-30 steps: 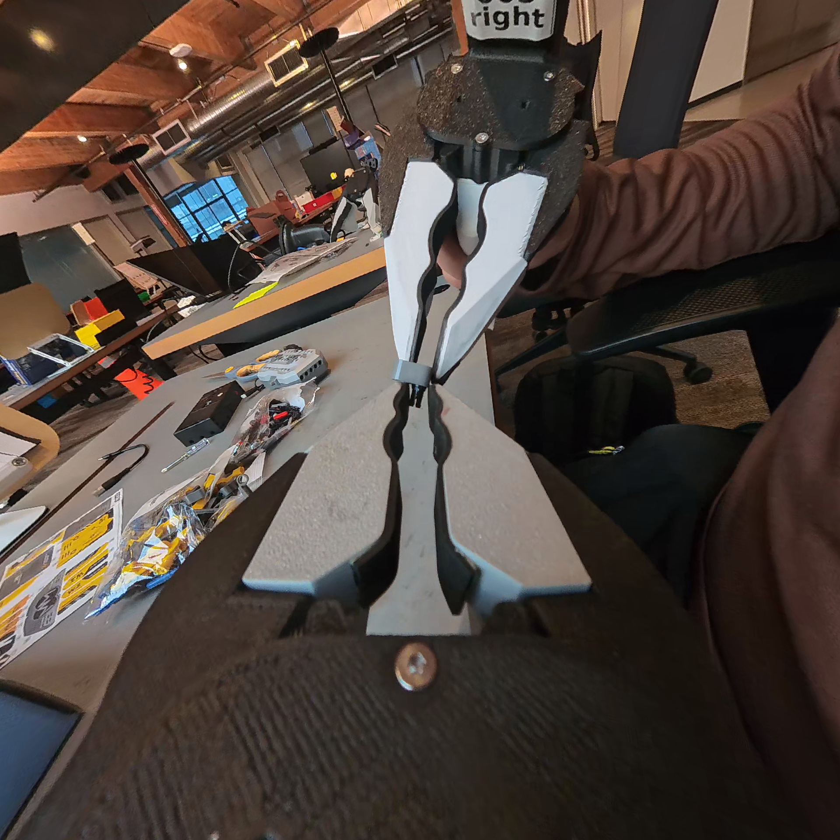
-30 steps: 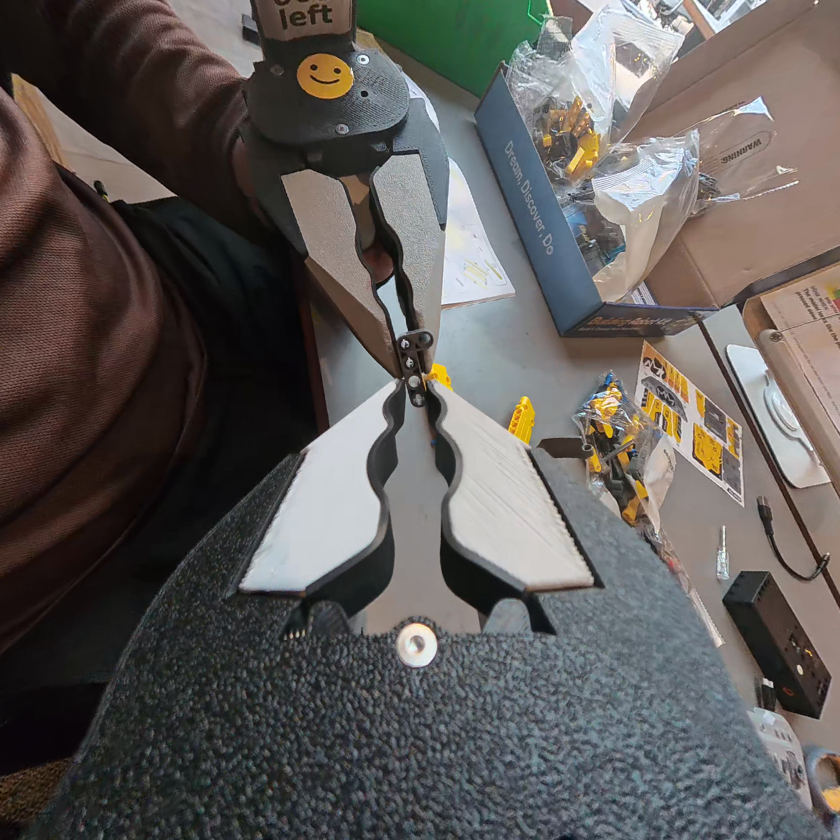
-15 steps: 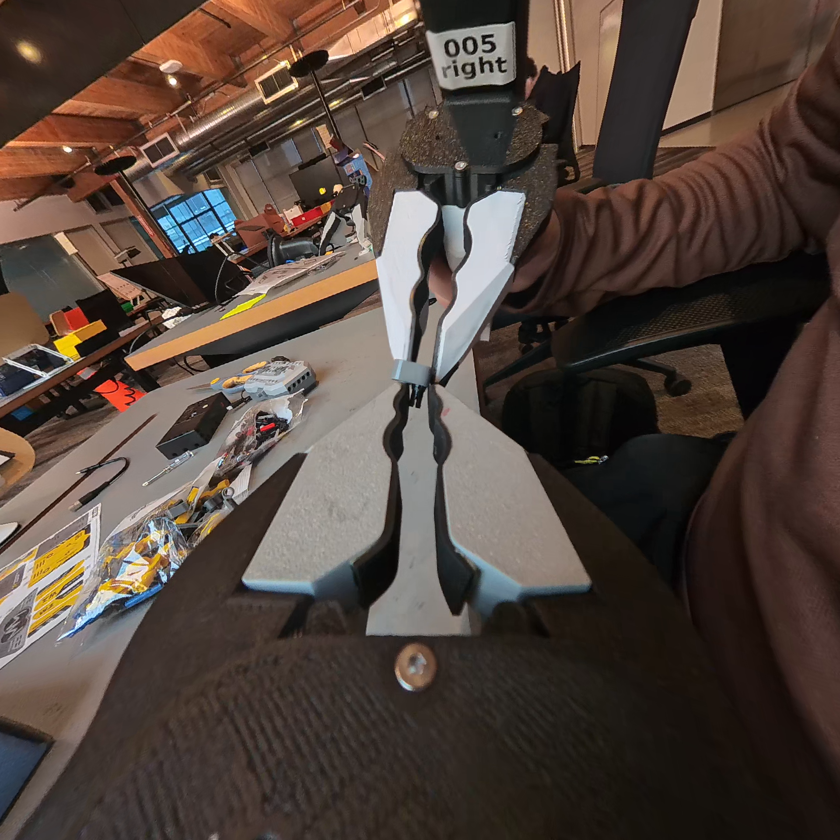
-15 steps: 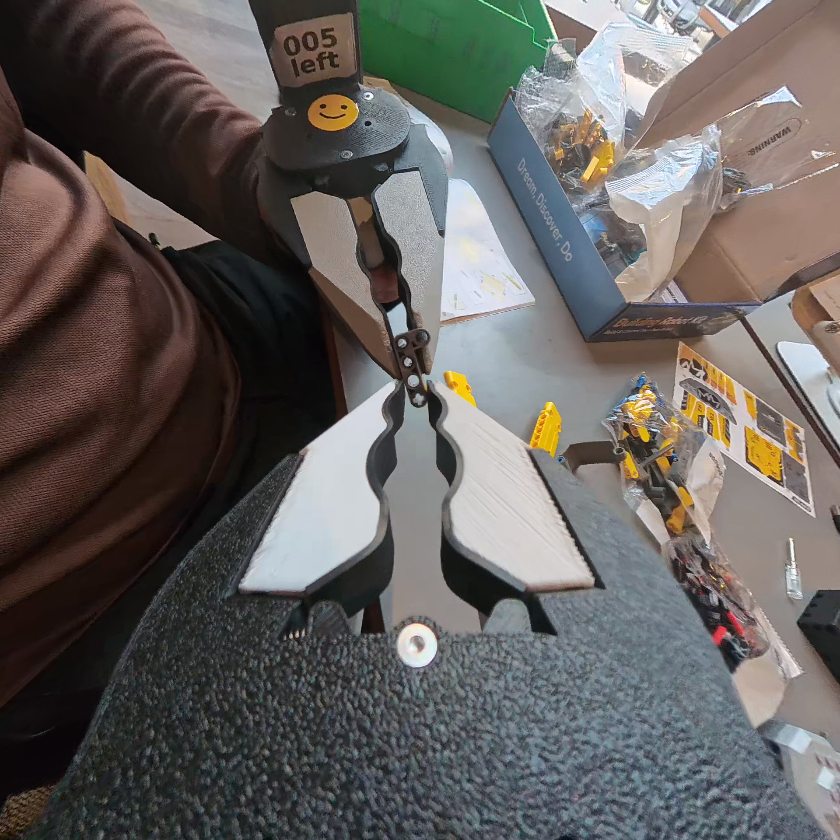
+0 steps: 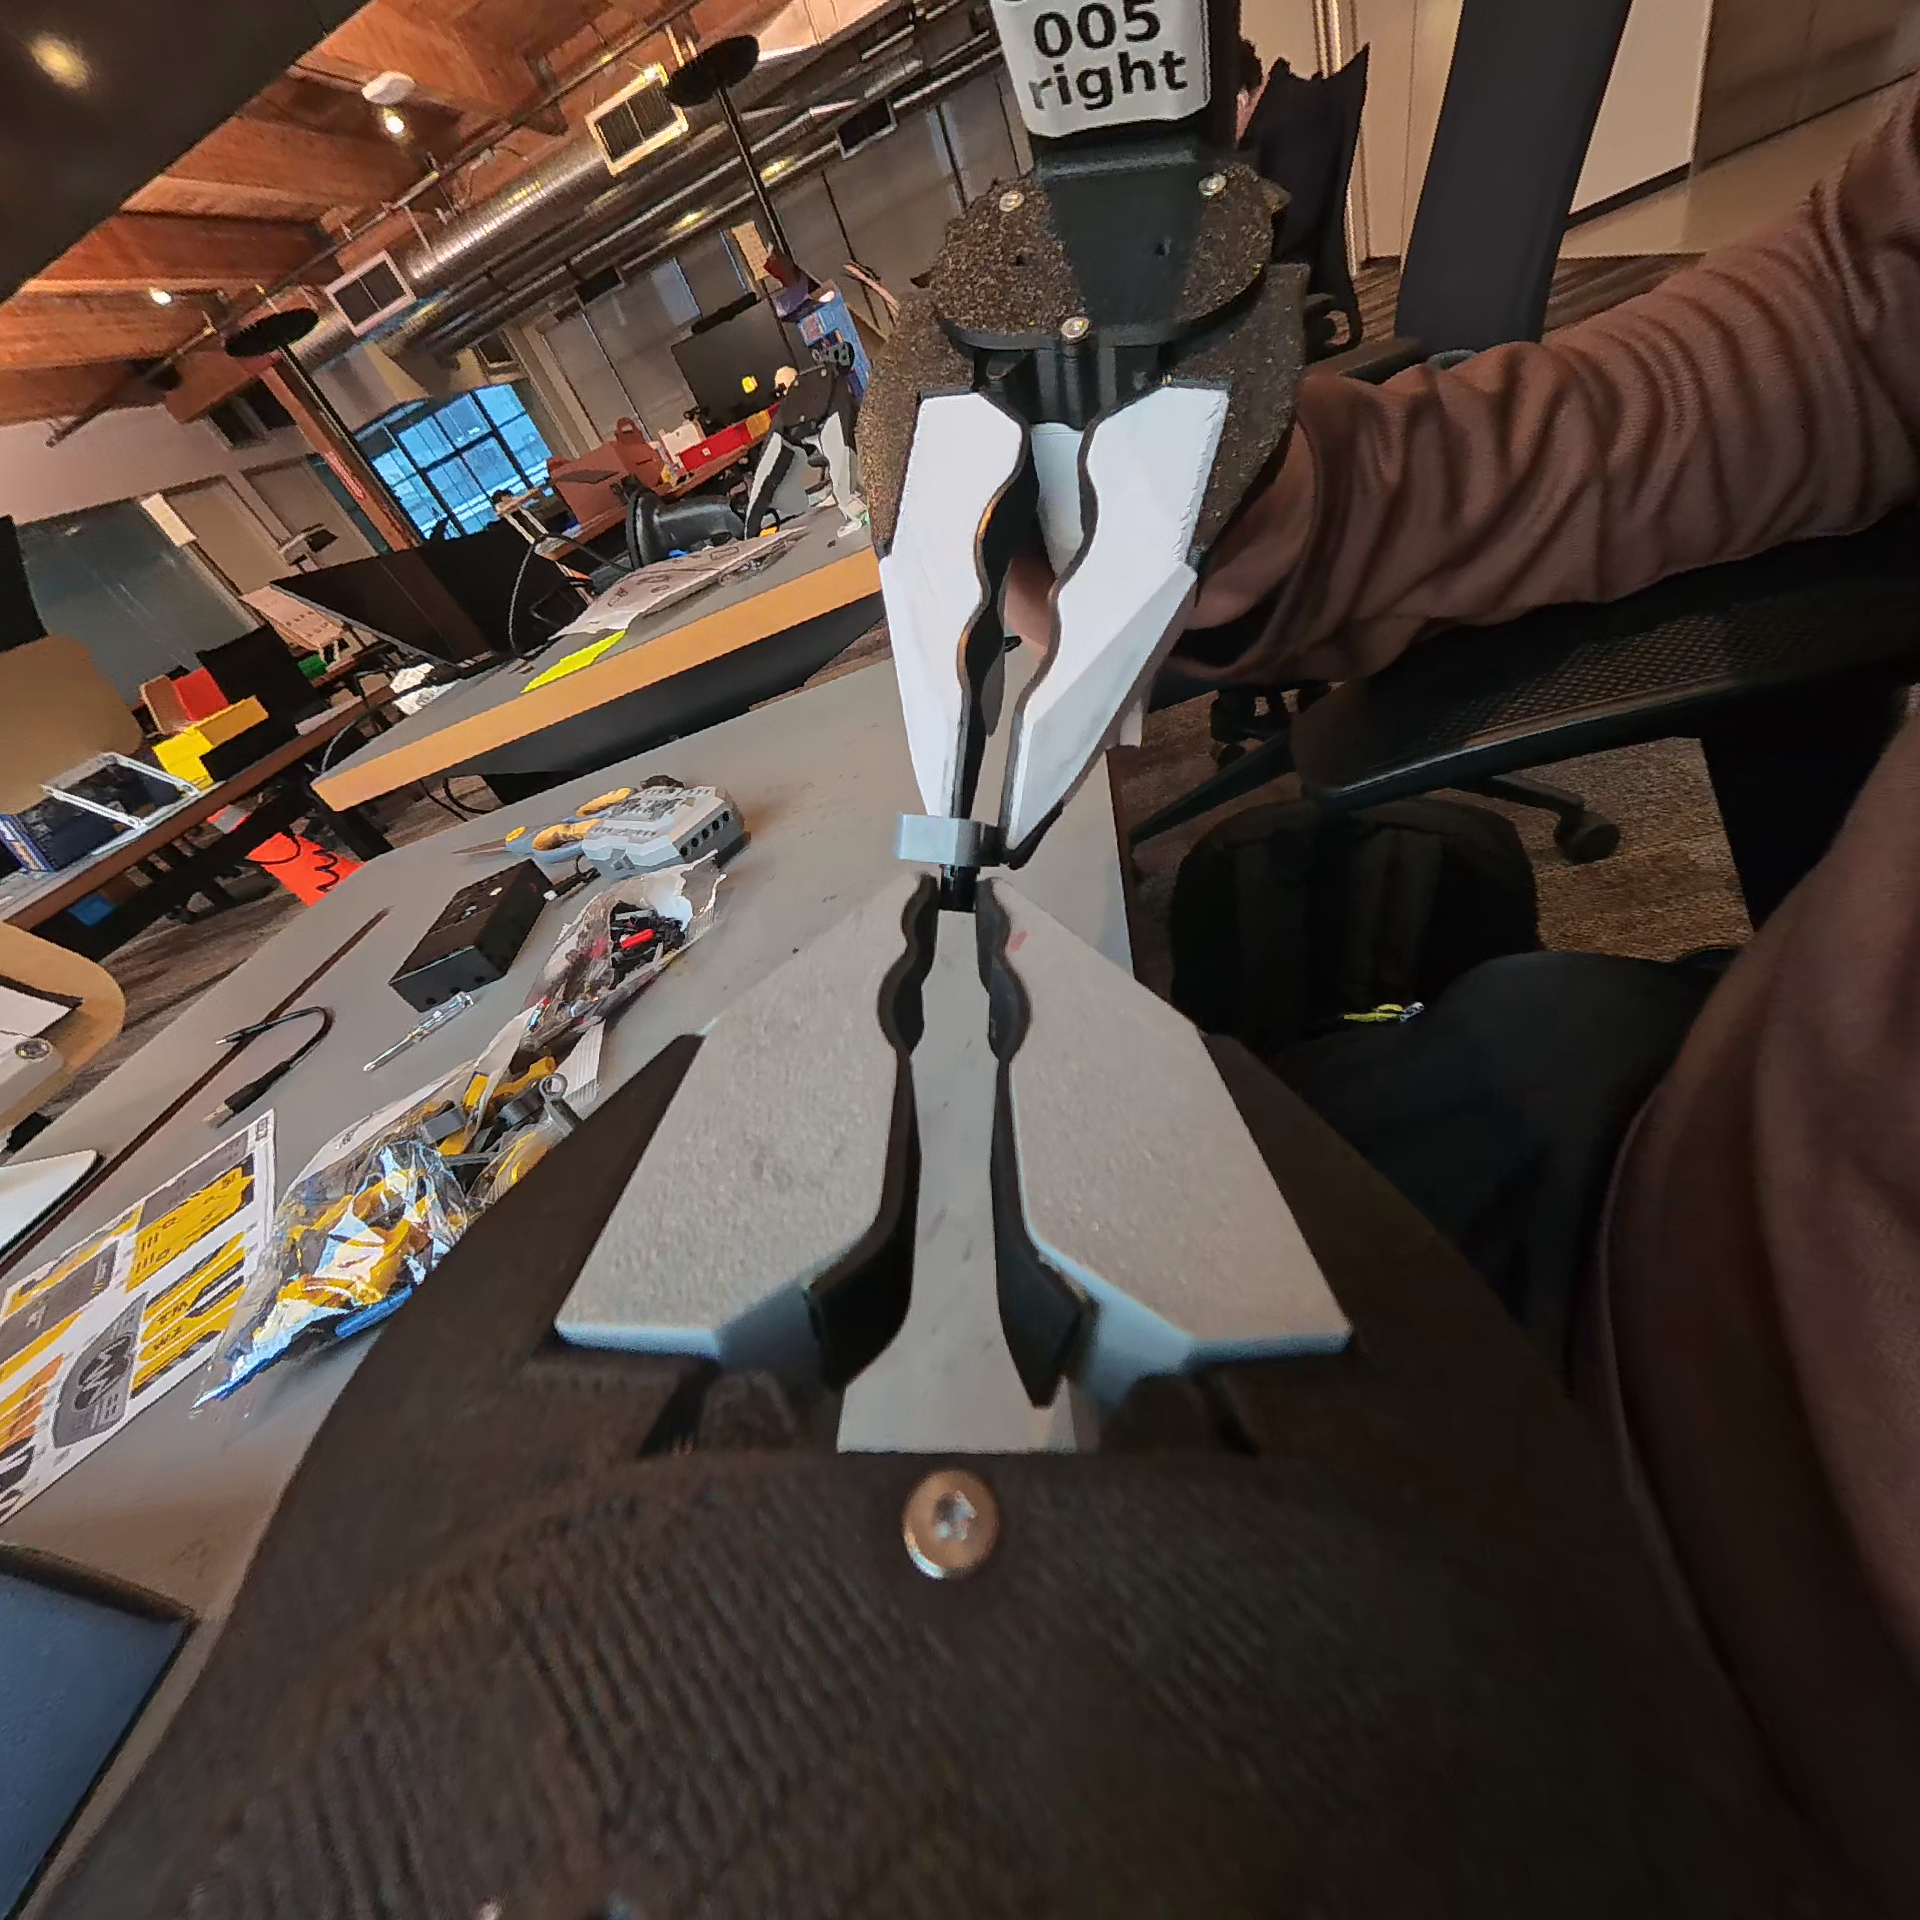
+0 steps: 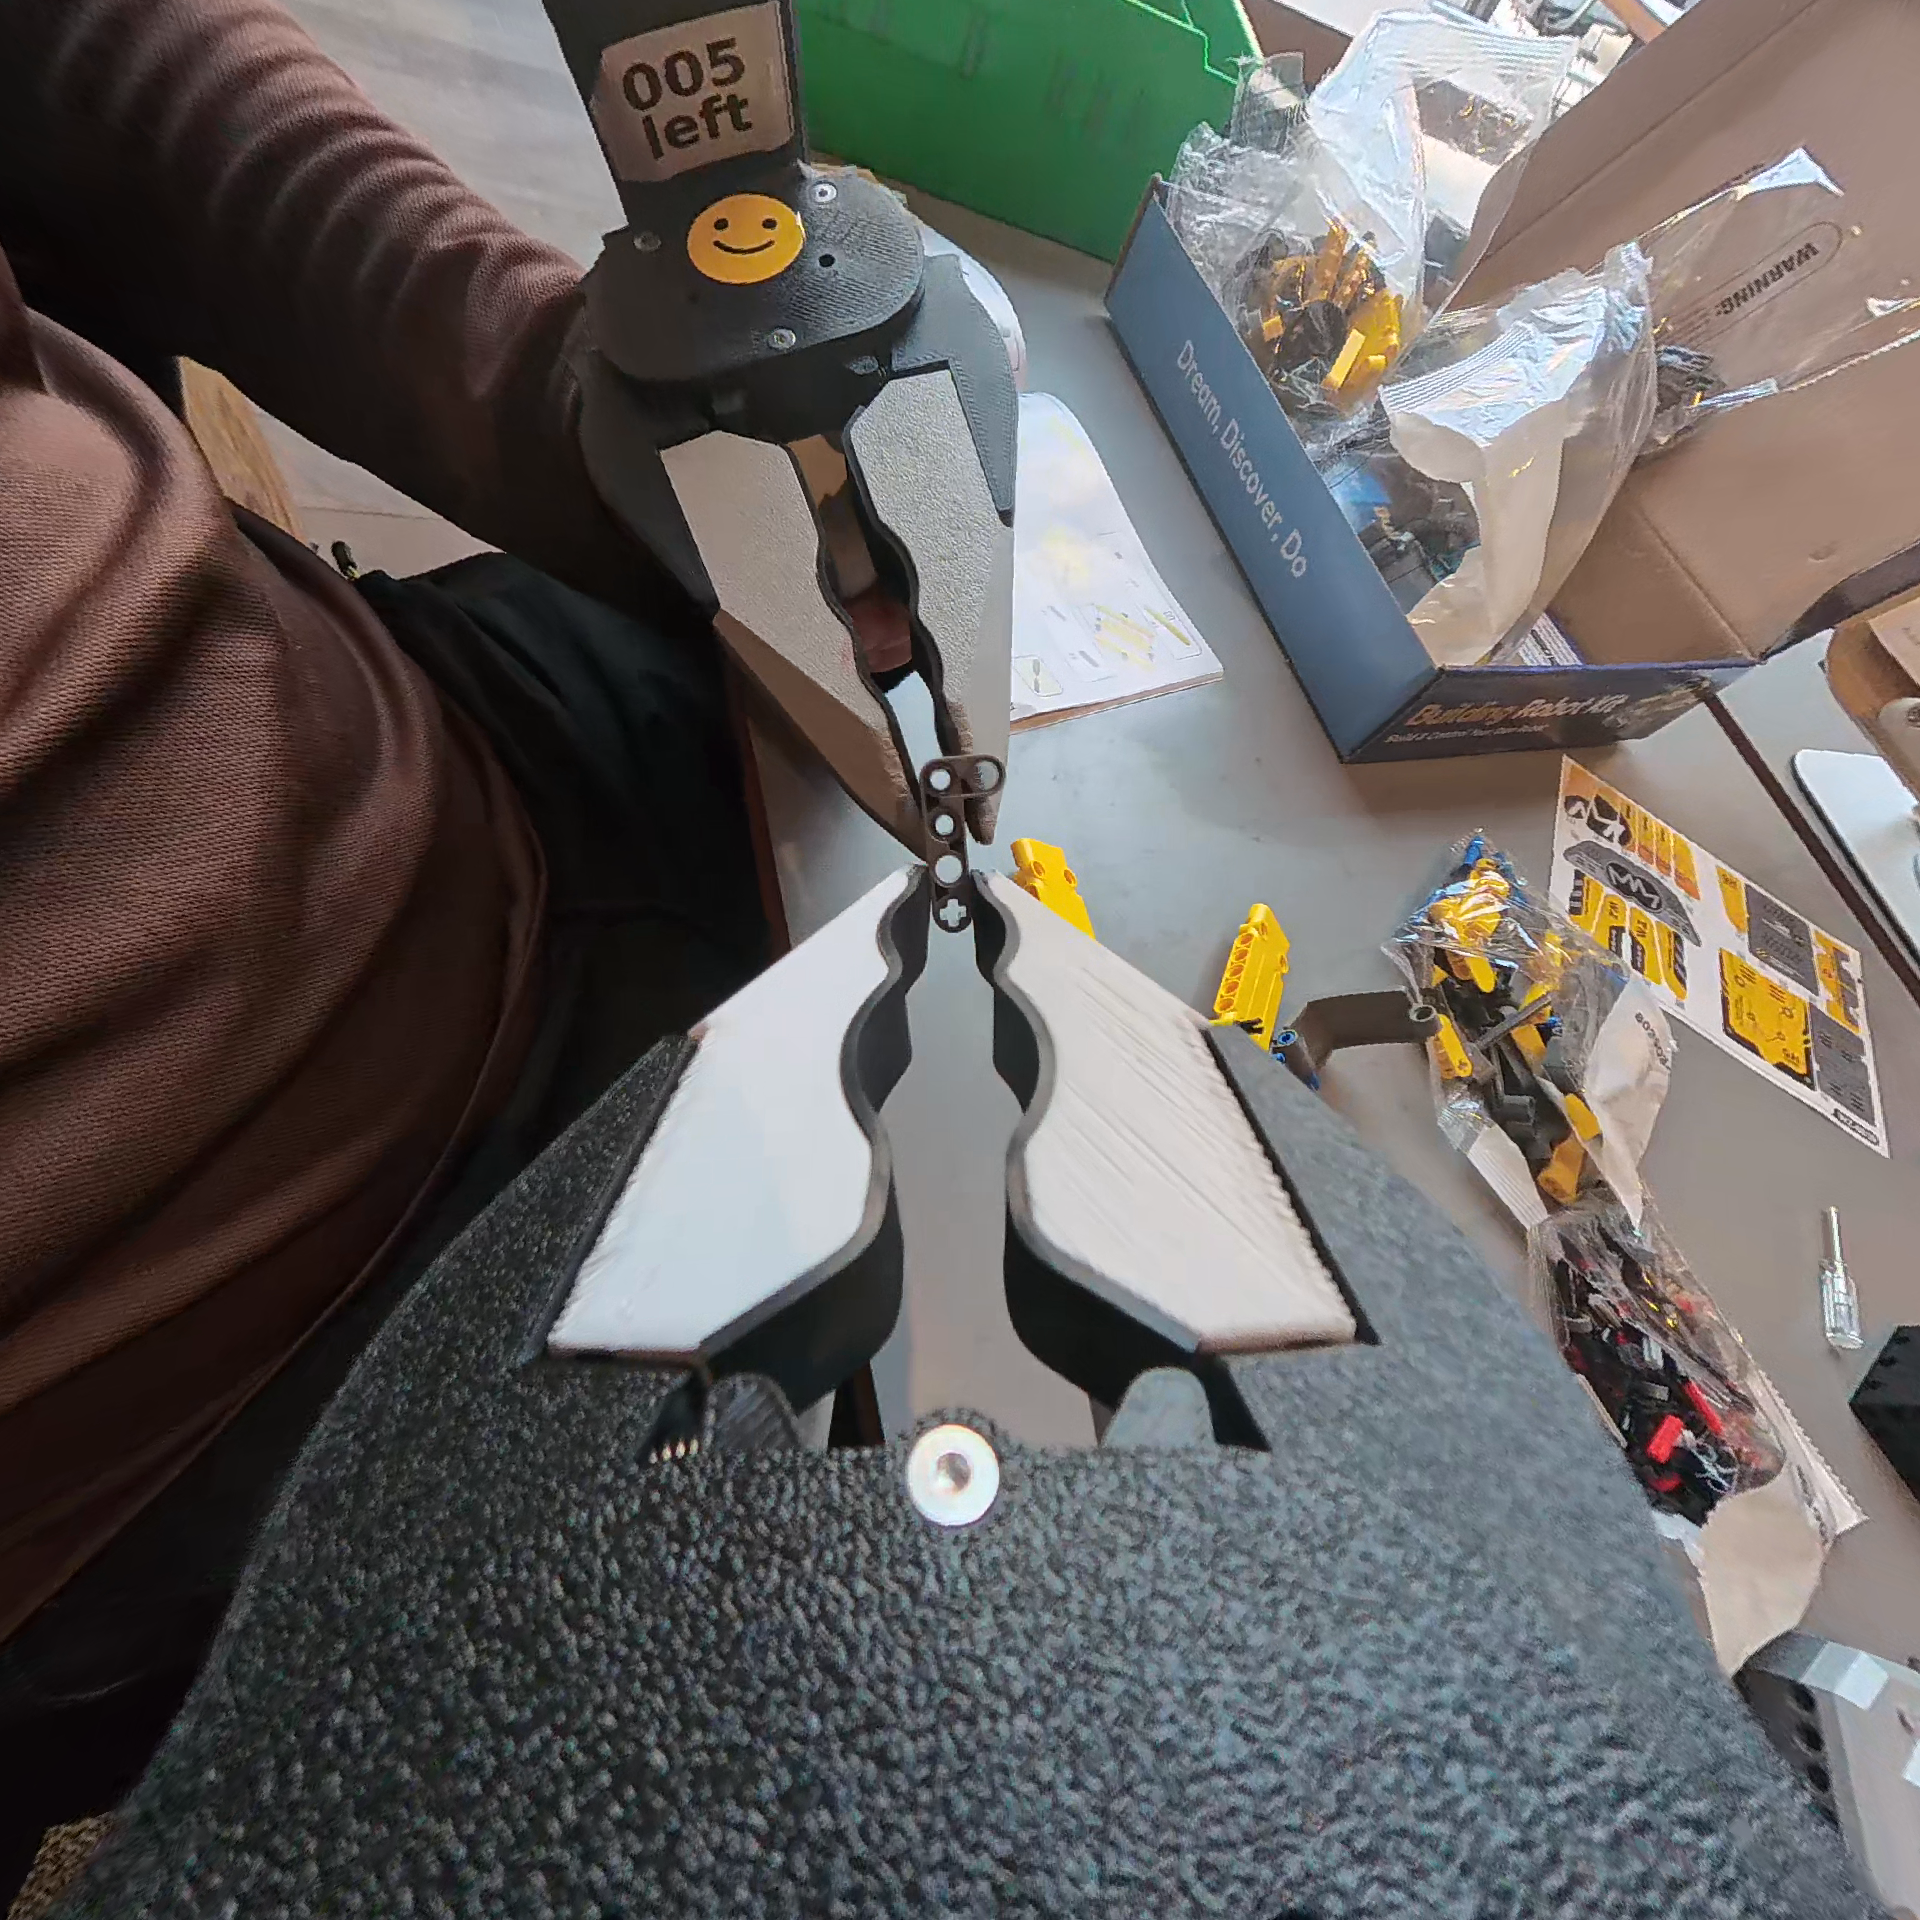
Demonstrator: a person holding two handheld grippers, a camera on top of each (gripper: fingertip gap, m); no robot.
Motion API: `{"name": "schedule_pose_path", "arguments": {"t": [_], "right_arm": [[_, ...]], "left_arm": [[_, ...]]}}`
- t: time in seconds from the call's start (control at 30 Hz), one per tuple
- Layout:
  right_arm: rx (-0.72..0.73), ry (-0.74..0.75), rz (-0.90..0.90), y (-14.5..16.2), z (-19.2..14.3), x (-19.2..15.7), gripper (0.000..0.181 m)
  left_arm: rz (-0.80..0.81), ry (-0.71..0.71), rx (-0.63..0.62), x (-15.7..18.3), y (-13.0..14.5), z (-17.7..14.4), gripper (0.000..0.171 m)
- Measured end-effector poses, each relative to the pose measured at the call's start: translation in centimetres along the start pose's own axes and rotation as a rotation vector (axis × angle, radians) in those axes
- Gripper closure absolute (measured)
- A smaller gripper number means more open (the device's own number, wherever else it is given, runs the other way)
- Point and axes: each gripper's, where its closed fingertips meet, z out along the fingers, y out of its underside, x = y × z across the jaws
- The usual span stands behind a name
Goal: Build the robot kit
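I sit at a long grey table (image 5: 790, 758) whose near edge runs beside my lap, and I hold both tongs up above that edge, tip to tip, with open air around them and bare tabletop just beyond. Farther along the table in the right wrist view stand a brown cardboard box (image 6: 1704, 436) and, against it, a dark blue kit box (image 6: 1278, 520) stuffed with clear bags of yellow parts; a green bin (image 6: 997, 94) sits behind them at the far edge. An instruction booklet (image 6: 1091, 582) lies flat near my left tong, and a sticker sheet (image 6: 1704, 935) lies well to the right, close to another edge. Between them sit a bag of yellow and black pieces (image 6: 1507, 1018) and a bag of black and red pieces (image 6: 1652, 1361). Two loose yellow beams (image 6: 1252, 961) rest on the bare grey patch just past my right tong's tips. My left gripper (image 5: 954, 894) is pressed nearly together, pinching the dark perforated beam (image 6: 954, 831), a small L-shaped strip with round holes. My right gripper (image 6: 951, 894) is likewise squeezed in, its tips holding a small grey connector piece (image 5: 940, 837), which touches the dark beam's end where the two tongs meet.
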Motion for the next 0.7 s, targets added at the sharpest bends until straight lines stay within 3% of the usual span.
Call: {"name": "schedule_pose_path", "arguments": {"t": [0.37,0.7], "right_arm": [[-0.009,0.055,-0.012,0.2,-0.2,0.8,0.173],[-0.039,0.053,0.001,1.5,0.9,0.9,0.173]], "left_arm": [[-0.044,0.023,-0.04,-0.6,0.8,-0.6,0.149],[-0.027,0.056,-0.17,-0.4,2.8,-0.7,0.152]]}}
